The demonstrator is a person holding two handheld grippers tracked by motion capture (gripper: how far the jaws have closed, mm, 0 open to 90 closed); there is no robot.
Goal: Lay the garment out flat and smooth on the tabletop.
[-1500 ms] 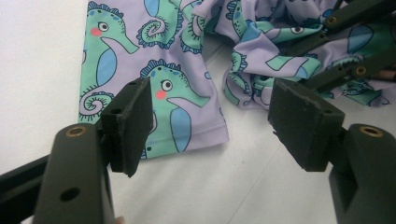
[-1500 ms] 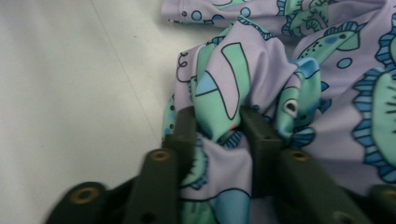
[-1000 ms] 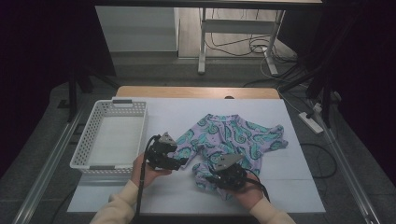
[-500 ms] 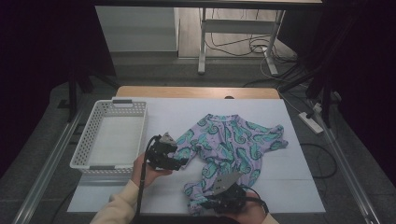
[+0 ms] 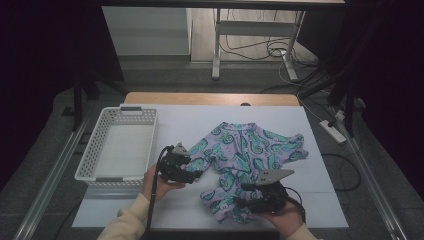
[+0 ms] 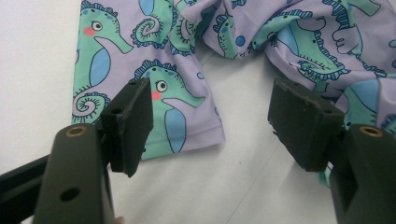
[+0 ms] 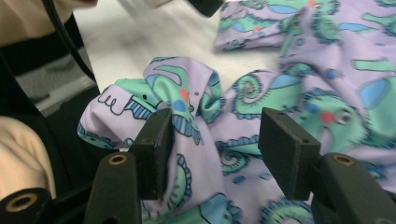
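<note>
Seahorse-print shirt point(image 5: 250, 160) lies crumpled on the white surface point(image 5: 200, 120), right of the white basket point(image 5: 117, 150). Your left hand-held gripper point(image 5: 192, 174) rests at the shirt's left sleeve hem, jaws spread apart, nothing pinched between them. Your right hand-held gripper point(image 5: 245, 197) sits over the bunched near hem; its jaws have just been opening, with fabric between the pads point(image 7: 156, 149) but not clamped.
</note>
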